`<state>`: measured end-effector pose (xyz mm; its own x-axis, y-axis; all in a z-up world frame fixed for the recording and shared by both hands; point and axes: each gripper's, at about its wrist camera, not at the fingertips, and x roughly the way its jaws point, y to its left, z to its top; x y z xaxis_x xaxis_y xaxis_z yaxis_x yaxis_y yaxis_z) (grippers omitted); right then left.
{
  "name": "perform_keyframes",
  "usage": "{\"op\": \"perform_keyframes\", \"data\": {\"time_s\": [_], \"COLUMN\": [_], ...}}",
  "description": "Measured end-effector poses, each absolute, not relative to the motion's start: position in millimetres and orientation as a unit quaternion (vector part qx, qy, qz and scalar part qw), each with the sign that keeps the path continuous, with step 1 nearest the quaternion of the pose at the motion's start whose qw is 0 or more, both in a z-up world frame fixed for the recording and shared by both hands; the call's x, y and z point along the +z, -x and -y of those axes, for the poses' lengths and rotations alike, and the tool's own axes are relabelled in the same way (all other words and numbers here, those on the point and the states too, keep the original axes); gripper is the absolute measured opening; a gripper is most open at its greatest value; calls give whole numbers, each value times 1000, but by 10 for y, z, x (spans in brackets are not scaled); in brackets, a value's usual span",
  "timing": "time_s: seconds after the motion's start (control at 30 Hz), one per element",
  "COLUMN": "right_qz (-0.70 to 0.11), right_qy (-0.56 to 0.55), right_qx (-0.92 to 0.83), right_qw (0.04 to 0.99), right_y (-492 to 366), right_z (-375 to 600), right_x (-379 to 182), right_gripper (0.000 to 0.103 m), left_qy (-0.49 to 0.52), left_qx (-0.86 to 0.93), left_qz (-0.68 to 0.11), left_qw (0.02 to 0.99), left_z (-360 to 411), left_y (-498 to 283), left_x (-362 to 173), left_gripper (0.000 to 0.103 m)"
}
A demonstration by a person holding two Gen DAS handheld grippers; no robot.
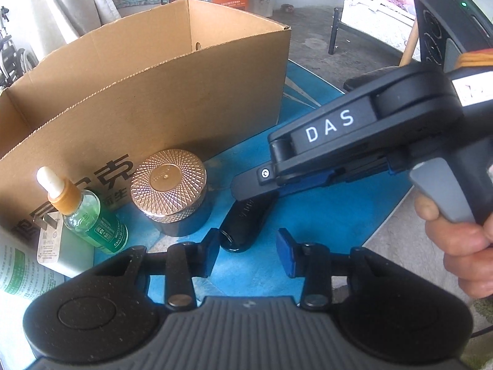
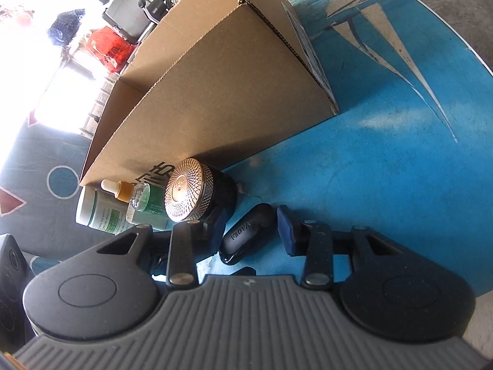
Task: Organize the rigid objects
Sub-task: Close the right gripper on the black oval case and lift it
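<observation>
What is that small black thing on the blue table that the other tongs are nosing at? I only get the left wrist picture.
Observer: The right wrist view shows lettering on the black fob. It looks like YADEA, so it is probably a key fob.
Visitor: Have the tongs grabbed it?
Observer: Not yet. The right tongs are open, and the fob lies on the table between their blue pads.
Visitor: Is there anything on the box I can't see?
Observer: Yes, a white label on the end wall of the cardboard box, too skewed to read.
</observation>
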<state>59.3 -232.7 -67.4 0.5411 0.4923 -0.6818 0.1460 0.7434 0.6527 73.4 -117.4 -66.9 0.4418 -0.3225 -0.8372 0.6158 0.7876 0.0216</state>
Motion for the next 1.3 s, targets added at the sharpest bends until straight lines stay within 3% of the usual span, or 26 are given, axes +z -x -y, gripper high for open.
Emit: {"op": "perform_keyframes", "data": {"time_s": [0.23,0.63,1.07,1.3], "right_qz": [-460,-462,-438,-407], "right_qy": [-367,-360,-357,-338], "right_qx": [123,147,145,146], "right_qw": [800,797,813,836], "right_y": [-672,-610,-482,-408], "right_z": [2298,2227,2261,2260], "right_x": [-757,-793,-624,-381], "right_gripper": [30,29,12,10], "left_qy": [-170,-179,-175,-175], "left_qx": [-285,-277,-289,-288], "left_qz": [-458,-445,-423,-393], "left_qw": [825,832,841,855], "left_z": [1284,1411,1347,1357], "left_y": [-740,-733,-630,-573], "left_x": [-740,-759,-625,-443], "left_gripper": [37,34,25,24]}}
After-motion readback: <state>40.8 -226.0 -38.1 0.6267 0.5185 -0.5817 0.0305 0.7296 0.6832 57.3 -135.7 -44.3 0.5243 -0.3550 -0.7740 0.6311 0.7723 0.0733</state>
